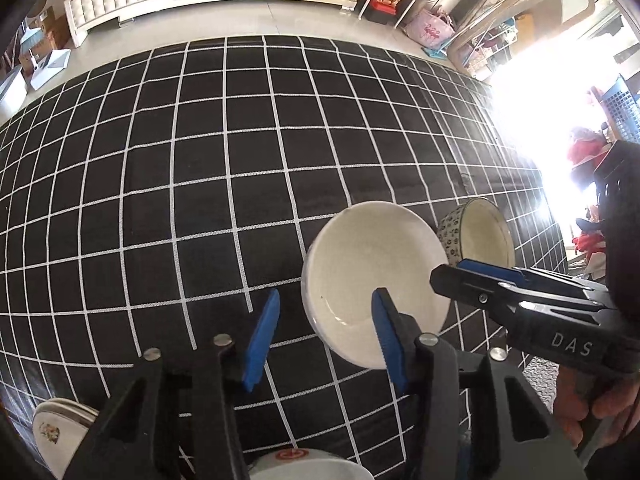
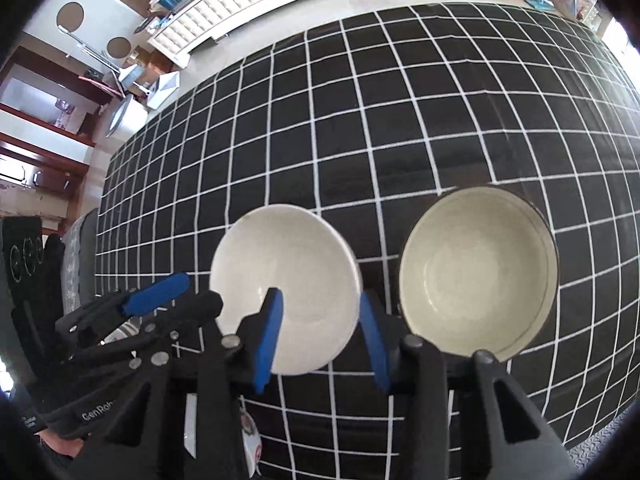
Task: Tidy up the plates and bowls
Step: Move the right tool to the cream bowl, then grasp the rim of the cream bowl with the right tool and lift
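Between the half-open right tongs sits the white bowl's near rim, ungripped.

The bench is covered in black cloth crossed by a white grid. The shallow bowl is plain white. The deeper bowl is cream inside with a dark rim line; its outer wall is patterned in dark blue on white. Both the left tool and the right tool are black with blue pads. A plate at the bench edge is white with a small floral motif.
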Demonstrator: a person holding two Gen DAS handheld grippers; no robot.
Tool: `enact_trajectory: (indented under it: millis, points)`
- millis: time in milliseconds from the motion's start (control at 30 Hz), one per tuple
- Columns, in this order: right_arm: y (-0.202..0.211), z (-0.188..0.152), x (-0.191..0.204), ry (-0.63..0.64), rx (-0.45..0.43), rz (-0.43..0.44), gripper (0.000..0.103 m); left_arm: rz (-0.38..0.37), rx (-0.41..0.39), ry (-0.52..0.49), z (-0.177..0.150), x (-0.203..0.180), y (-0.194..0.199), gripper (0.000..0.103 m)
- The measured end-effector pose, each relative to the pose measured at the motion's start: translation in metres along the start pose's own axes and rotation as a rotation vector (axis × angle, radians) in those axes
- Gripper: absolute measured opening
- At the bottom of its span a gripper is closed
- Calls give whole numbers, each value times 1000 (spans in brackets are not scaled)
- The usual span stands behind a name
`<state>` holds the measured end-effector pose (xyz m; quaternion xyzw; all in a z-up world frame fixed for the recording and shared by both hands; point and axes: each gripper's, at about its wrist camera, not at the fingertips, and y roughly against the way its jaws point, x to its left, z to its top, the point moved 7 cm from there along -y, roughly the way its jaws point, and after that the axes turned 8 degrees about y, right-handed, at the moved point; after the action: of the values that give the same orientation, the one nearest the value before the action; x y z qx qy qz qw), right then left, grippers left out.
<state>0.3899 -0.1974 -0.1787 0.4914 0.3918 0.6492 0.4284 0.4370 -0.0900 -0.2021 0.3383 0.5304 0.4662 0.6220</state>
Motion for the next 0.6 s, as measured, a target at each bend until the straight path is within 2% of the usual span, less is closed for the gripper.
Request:
enact_trajectory:
  millis: [67, 167, 300, 367, 467, 600]
  points:
    - [-3, 0, -2, 5, 8, -4, 37, 1, 5, -3, 1, 3, -5, 37]
    - [-5, -2, -6, 3, 12, -14, 34, -2, 21, 4, -2, 8, -11, 29]
    - [-10, -4, -10, 15, 18, -48, 27, 4, 35, 0, -7, 14, -19, 23]
    - [-14, -6, -10, 23, 16, -72, 18, 9, 30, 2, -10, 19, -20, 20]
    - [-16, -9, -12, 23, 13, -89, 11, 29, 21, 0, -13, 20, -22, 14]
    - [-15, -14, -15, 30, 11, -88, 10, 46, 14, 10, -16, 21, -24, 9]
